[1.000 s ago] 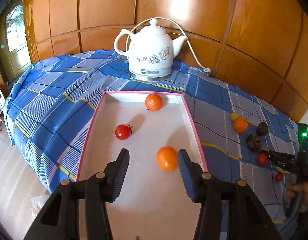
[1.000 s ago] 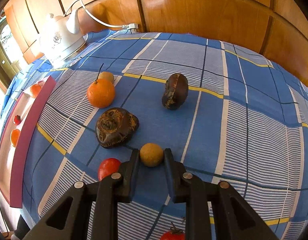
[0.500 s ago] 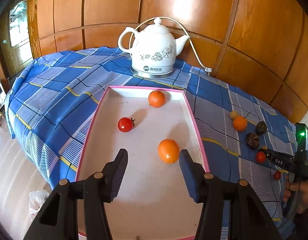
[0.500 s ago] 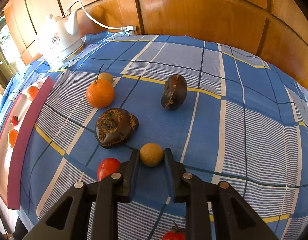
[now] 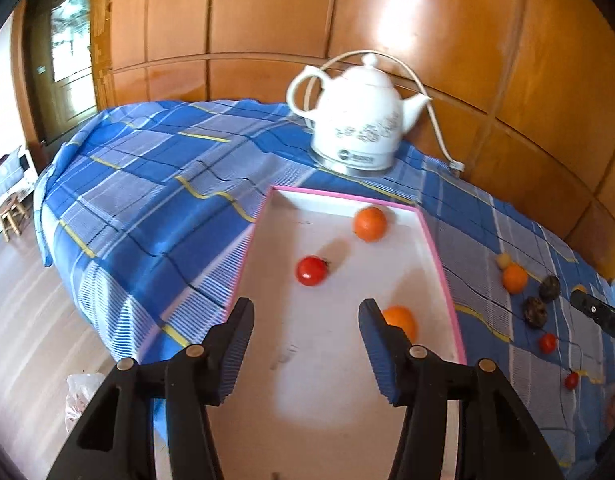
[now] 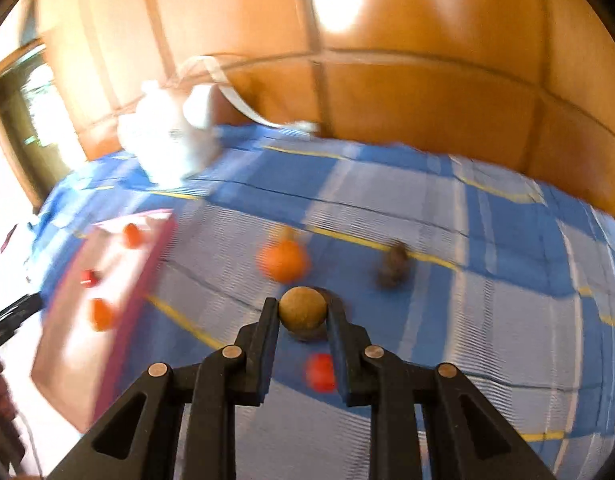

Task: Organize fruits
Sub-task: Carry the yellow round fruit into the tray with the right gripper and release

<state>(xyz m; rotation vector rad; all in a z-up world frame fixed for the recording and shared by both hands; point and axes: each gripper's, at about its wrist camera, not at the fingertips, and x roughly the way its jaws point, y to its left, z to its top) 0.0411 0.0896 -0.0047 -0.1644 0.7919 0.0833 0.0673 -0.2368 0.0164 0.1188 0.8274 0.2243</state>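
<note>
Fruits are split between the pink-rimmed tray (image 5: 443,264) and the blue plaid worktop (image 5: 155,200). Right hand-held gripper (image 6: 302,314) is clamped on a small tan round fruit (image 6: 301,308), pinched at mid-height between both pads, so it looks lifted clear of the cloth; heavy blur in this view suggests fast motion, likely a carry toward the tray at left of frame. Directly behind the held fruit a dark lumpy fruit (image 6: 307,334) is mostly hidden. Lower center sits a red tomato (image 6: 320,372), partly behind the right finger. Further up, an orange (image 6: 284,261) with a small yellowish fruit (image 6: 287,233) touching its far side, and another dark fruit (image 6: 393,266) to the right.

Left hand-held gripper (image 5: 305,320) has fingers wide apart, holding nothing, hovering over the near half of the tray, probably parked after a drop-off. Tray holds 3 items: an orange (image 5: 399,322) just behind the right finger near the right rim, a tomato (image 5: 312,270) mid-tray, another orange (image 5: 370,223) by the far wall. Plenty of bare tray floor for the next fruit.

Beyond the tray at upper center stands a white kettle (image 5: 357,126) with cord, out of the path. In the way: the raised tray rim, and the left gripper occupying the near end, so the drop should go mid or far tray. Loose fruits may roll.
</note>
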